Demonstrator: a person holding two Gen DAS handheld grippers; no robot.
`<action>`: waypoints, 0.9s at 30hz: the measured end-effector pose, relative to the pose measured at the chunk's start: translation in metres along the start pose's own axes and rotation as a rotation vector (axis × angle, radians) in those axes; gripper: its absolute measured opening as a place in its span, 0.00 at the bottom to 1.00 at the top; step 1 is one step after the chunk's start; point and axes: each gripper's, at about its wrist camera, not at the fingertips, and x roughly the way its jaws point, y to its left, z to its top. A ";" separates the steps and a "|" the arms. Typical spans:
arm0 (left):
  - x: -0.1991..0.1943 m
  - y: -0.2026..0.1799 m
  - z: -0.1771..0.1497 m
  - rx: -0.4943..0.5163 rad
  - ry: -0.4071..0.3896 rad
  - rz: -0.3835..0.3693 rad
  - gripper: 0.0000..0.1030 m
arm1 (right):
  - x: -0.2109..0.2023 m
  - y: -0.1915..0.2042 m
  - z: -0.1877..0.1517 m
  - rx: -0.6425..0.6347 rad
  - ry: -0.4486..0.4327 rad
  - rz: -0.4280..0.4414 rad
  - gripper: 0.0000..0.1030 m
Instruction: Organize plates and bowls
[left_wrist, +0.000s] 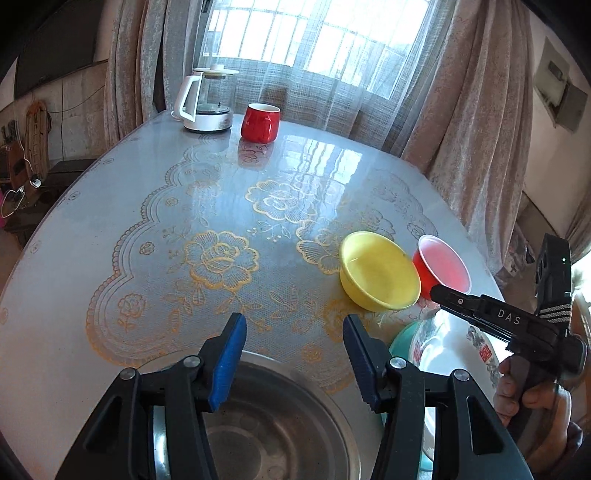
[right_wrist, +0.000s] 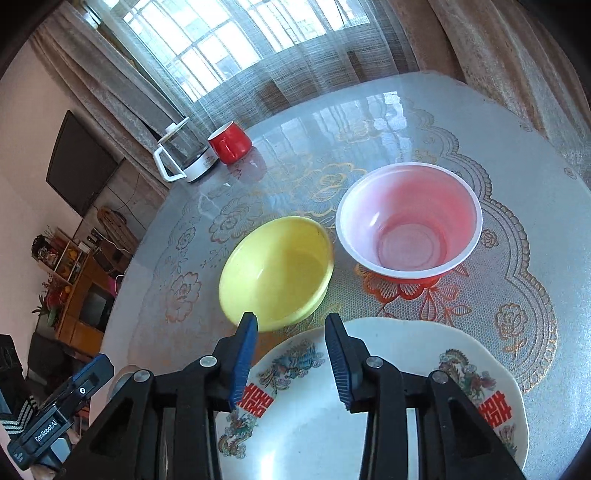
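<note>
While nothing sits between them, both jaws gape

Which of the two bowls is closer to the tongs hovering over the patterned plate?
The yellow bowl. Its near rim sits just beyond the right tongs, while the red bowl with the white inside stands farther back and to the right of it.

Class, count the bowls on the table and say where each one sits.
2. The yellow bowl sits mid-table; the red bowl stands just right of it in the right wrist view, beyond the patterned plate. More could be hidden out of view.
</note>
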 end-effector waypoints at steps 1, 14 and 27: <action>0.006 -0.002 0.003 -0.008 0.016 -0.008 0.54 | 0.004 0.000 0.003 0.001 0.011 -0.011 0.37; 0.080 -0.030 0.039 -0.081 0.135 -0.077 0.46 | 0.041 -0.010 0.024 0.012 0.075 -0.036 0.29; 0.118 -0.037 0.042 -0.115 0.201 -0.167 0.25 | 0.053 -0.002 0.026 -0.051 0.092 -0.063 0.17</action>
